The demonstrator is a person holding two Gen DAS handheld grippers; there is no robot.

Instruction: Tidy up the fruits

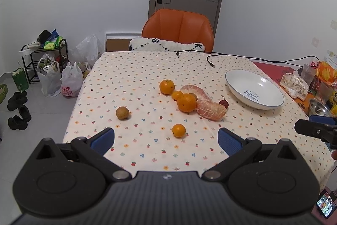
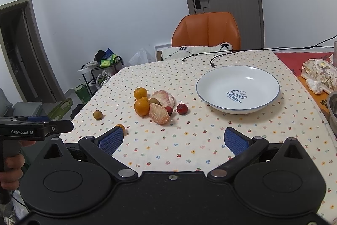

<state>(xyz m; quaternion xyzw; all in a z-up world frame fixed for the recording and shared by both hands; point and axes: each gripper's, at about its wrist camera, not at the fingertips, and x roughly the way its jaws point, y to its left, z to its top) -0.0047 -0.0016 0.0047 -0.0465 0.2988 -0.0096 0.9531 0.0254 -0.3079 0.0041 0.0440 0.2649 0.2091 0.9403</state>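
Floral tablecloth [image 1: 130,77], small orange [image 1: 179,130] ahead of spread left gripper [image 1: 166,139]

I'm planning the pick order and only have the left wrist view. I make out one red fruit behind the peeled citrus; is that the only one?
Observer: No. The right wrist view shows two: one red fruit standing clear on the cloth, and a second red fruit half hidden, right against the near peeled segment.
Operator: I only see the right gripper from the side. Is it ready?
Observer: Yes. The right gripper has its fingers wide apart with nothing between them.
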